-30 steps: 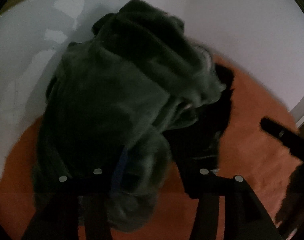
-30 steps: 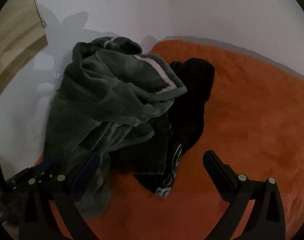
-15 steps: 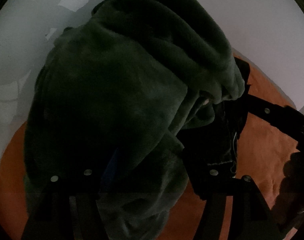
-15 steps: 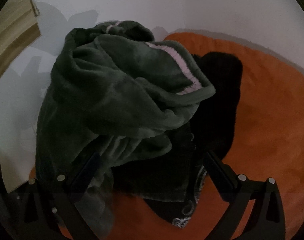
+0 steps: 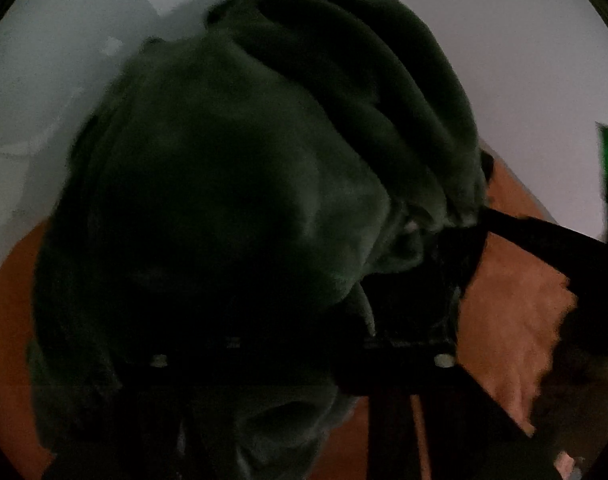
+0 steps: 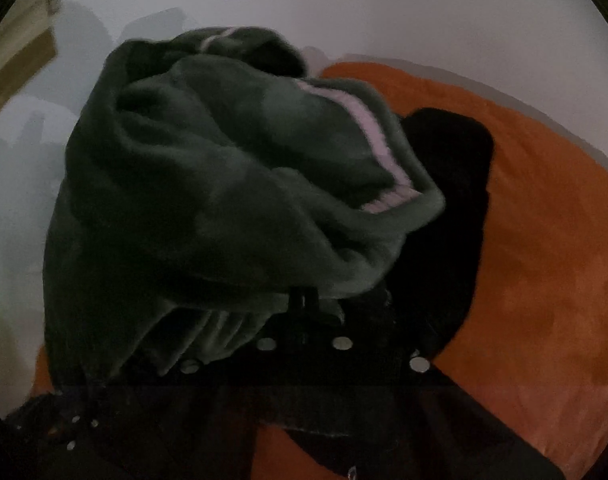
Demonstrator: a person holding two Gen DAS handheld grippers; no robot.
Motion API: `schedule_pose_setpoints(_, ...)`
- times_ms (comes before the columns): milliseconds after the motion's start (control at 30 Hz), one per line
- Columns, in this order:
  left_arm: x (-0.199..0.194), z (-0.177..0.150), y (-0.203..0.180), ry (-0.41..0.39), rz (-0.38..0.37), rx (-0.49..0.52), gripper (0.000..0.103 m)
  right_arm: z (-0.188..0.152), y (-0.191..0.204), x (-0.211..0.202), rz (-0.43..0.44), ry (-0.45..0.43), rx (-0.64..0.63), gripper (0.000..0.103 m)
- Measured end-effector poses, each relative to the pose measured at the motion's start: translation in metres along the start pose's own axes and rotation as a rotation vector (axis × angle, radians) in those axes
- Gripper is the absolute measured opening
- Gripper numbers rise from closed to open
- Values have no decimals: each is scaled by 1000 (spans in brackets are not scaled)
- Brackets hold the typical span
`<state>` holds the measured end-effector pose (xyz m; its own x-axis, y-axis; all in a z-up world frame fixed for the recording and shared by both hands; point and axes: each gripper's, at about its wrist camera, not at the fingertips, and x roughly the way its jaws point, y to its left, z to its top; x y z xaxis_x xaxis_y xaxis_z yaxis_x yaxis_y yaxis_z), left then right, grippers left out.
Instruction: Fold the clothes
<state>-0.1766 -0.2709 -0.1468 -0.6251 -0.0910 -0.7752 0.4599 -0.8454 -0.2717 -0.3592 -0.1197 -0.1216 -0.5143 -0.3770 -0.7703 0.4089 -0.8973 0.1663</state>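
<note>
A bulky dark green fleece garment (image 6: 224, 200) with a pale pink trim (image 6: 367, 128) lies heaped on an orange blanket (image 6: 543, 240). A black garment (image 6: 443, 200) lies partly under its right side. My right gripper (image 6: 304, 300) is shut, its tips pinched together under the fleece's lower fold. In the left wrist view the green fleece (image 5: 264, 180) fills the frame. My left gripper (image 5: 302, 336) is sunk in it, its jaws closing with fleece between them and the pads lost in the dark. The right gripper's black frame (image 5: 551, 248) reaches in from the right.
A white wall (image 6: 383, 8) rises right behind the pile, with a beige strip (image 6: 20, 72) at the far left. The orange blanket (image 5: 503, 320) stretches out to the right of the clothes. The black garment (image 5: 423, 304) lies beside the left gripper's right finger.
Both grippers have moved in and down onto the pile. The right jaws have gone from wide open to shut at the fleece's lower fold. The left jaws have narrowed around fleece.
</note>
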Motion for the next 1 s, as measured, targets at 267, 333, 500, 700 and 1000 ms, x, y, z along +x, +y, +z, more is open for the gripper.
schedule_pose_setpoints(267,-24,-4,-17,-73,17,-11,11,16,-47,-53,48,-81,-58,0)
schedule_pose_setpoints(333,-24,-5,-13,-66,14,-21,12,23,-45,-41,146,-12,-46,47)
schedule_pose_setpoints(500,-13,-4,-6,-25,37,-46,32,21,-6,-18,280,-52,-146,102)
schedule_pose_setpoints(700,5,-2,-9,-1,44,-21,80,13,45,11,184,-29,-369,102)
schedule_pose_setpoints(1000,22,-10,-5,23,-35,-43,22,33,26,12,-7,-83,-285,7)
